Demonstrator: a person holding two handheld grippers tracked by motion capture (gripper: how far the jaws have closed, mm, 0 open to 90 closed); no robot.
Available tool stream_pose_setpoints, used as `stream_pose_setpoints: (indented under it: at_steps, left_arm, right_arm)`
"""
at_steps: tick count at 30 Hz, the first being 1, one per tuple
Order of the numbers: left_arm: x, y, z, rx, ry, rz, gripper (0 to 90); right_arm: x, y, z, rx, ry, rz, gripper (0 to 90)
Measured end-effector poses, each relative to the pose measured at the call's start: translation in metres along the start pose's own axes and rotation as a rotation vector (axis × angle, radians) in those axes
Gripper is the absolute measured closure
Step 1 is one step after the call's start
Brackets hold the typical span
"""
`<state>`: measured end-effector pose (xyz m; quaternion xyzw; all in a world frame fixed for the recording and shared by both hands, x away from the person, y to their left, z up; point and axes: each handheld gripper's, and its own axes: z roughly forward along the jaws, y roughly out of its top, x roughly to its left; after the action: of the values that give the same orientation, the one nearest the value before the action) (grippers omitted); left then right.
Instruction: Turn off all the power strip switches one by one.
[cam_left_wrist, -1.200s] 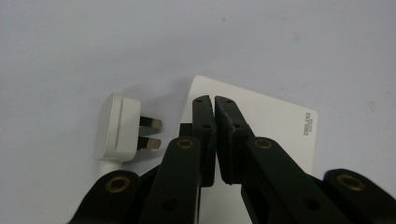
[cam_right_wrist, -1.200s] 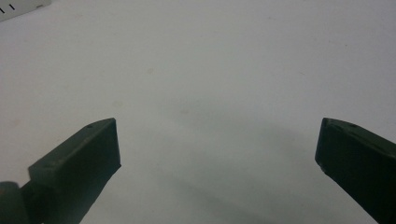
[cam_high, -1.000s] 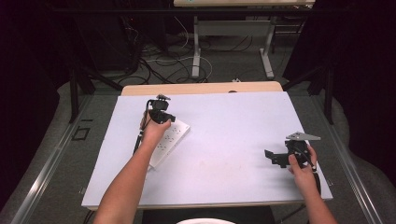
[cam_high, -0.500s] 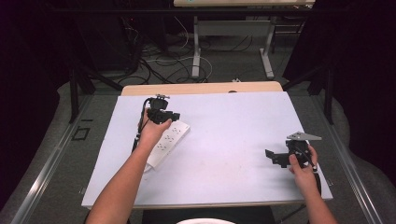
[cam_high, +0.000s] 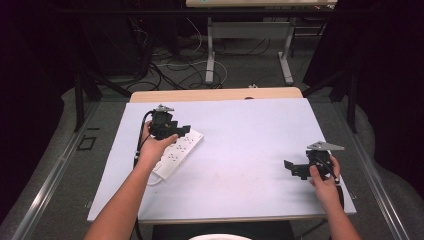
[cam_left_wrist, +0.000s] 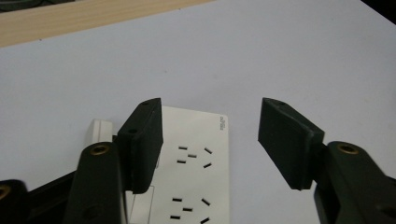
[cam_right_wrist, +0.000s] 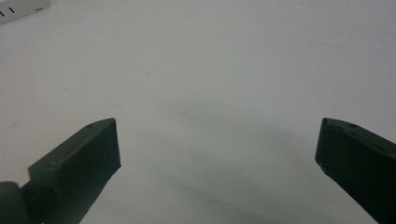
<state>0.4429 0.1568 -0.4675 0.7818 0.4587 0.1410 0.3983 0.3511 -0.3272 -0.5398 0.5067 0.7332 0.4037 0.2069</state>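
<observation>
So the white power strip is lying flat on the white table, angled, with its far end pointing away from the person and towards the table's middle. The left claw is held right above that far end, a bit lifted off it. Its jaws have just been opening, and in the left gripper view the left claw is seen spread apart, with the power strip lying below and between the jaws, closer to the jaw on that view's left. Neither pad is pressed against the strip, so it's released, nothing grasped. The strip's end edge and a few rows of socket slots can be made out between the jaws, and the edge of a second white part is visible just beside the strip, behind the jaw on that view's left.

The right claw is held well apart from the power strip, over bare table near the person's edge, jaws aimed back towards the strip. In the right gripper view the right claw is seen wide open with nothing but bare table between the jaws, and a corner of the power strip is caught far off at the top of that view.
</observation>
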Motion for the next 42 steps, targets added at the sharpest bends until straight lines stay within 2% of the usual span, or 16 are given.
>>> stream_pose_setpoints:
  at_steps: [5, 7, 11, 12, 14, 17, 20, 24, 26, 28, 29, 31, 32, 35, 40, 42]
  left_arm:
    - [0.003, -0.009, -0.015, -0.036, -0.019, -0.007, 33.6]
    - [0.004, -0.013, -0.02, -0.05, -0.005, -0.007, 33.5]
    - [0.007, -0.021, -0.032, -0.048, 0.009, -0.051, 30.7]
    - [0.008, -0.024, -0.034, -0.057, 0.01, -0.075, 29.5]
    - [0.01, -0.028, -0.039, -0.058, 0.013, -0.084, 27.8]
    - [0.012, -0.034, -0.046, -0.053, 0.03, -0.08, 17.8]
    - [0.015, -0.041, -0.054, -0.058, 0.037, -0.088, 13.7]
    - [0.02, -0.051, -0.063, -0.064, 0.044, -0.109, 0.4]
    - [0.023, -0.056, -0.066, -0.075, 0.049, -0.11, 0.5]
    - [0.025, -0.062, -0.07, -0.087, 0.049, -0.138, 0.5]
    - [0.027, -0.066, -0.071, -0.096, 0.052, -0.143, 0.5]
    - [0.031, -0.072, -0.073, -0.094, 0.049, -0.144, 0.5]
    - [0.033, -0.075, -0.074, -0.091, 0.054, -0.135, 0.5]
    - [0.039, -0.084, -0.077, -0.094, 0.082, -0.155, 0.5]
    - [0.047, -0.097, -0.08, -0.066, 0.115, -0.156, 0.9]
    - [0.049, -0.102, -0.081, -0.078, 0.131, -0.164, 1.1]
  right_arm:
    - [-0.001, 0.0, -0.001, 0.007, 0.007, -0.003, 0.0]
    - [0.0, 0.0, -0.001, 0.009, 0.007, 0.001, 0.0]
    - [-0.001, 0.0, -0.001, 0.008, 0.005, -0.004, 0.0]
    - [0.0, 0.0, -0.001, 0.008, 0.006, 0.001, 0.0]
    - [0.0, 0.0, -0.001, 0.008, 0.006, 0.001, 0.0]
    - [0.001, 0.0, -0.002, 0.013, 0.0, 0.003, 0.0]
    - [0.0, 0.0, -0.001, -0.001, -0.002, 0.005, 0.0]
    - [0.001, 0.001, -0.002, 0.006, 0.005, 0.007, 0.0]
    - [0.0, 0.001, -0.002, 0.007, 0.005, 0.002, 0.0]
    - [0.001, 0.001, -0.002, 0.006, 0.004, 0.008, 0.0]
    - [0.0, 0.001, -0.002, 0.005, 0.004, -0.003, 0.0]
    - [0.0, 0.001, -0.002, 0.004, 0.003, 0.008, 0.0]
    - [0.0, 0.001, -0.002, 0.003, 0.003, 0.008, 0.0]
    - [0.0, 0.001, -0.002, 0.004, 0.002, 0.003, 0.0]
    - [0.0, 0.001, -0.001, 0.004, 0.0, 0.007, 0.0]
    - [0.0, 0.001, -0.001, 0.004, 0.002, 0.007, 0.0]
